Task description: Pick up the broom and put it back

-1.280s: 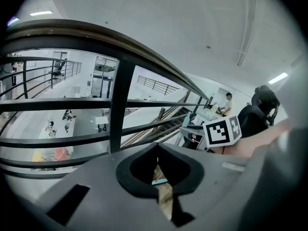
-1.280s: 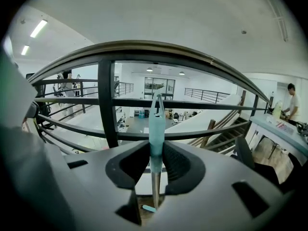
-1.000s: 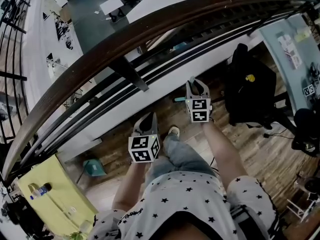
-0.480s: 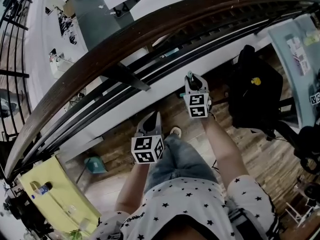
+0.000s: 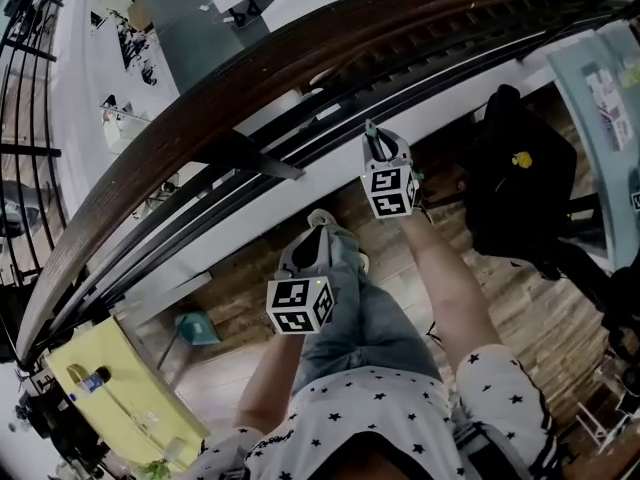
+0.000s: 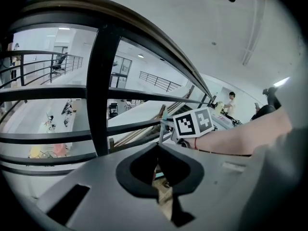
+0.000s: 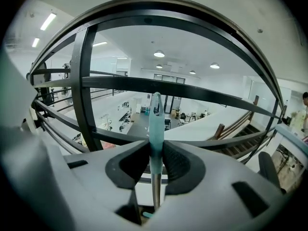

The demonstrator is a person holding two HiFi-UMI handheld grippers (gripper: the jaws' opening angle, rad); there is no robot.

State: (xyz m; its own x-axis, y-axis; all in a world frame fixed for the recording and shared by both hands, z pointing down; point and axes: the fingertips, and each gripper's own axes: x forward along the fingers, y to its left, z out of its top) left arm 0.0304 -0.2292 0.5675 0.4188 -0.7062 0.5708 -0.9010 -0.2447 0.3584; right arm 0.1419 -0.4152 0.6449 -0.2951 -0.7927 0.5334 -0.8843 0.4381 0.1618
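Where the scene is seen from the head view, a curved wooden handrail point(image 5: 250, 78) with black bars under it is swept from eight o'clock up to one o'clock. A wooden floor point(image 5: 520, 318) is spread below it, toward five o'clock. A yellow table point(image 5: 120, 388) is set at seven o'clock, and a black chair point(image 5: 520, 188) is placed at three o'clock. The right gripper point(image 5: 377, 143) is held out near the centre, toward twelve o'clock, just beside the railing. Its jaws are clamped on the broom point(image 7: 155, 124) by its teal grip, which is kept upright between the pads, with the metal shaft seen below them and the tip raised above them. The left gripper point(image 5: 318, 230) is held lower, toward six o'clock from the right one and apart from it. Its jaws are brought together, and nothing is seen between them. A small teal dustpan point(image 5: 195, 328) is left on the floor at eight o'clock, near the table.
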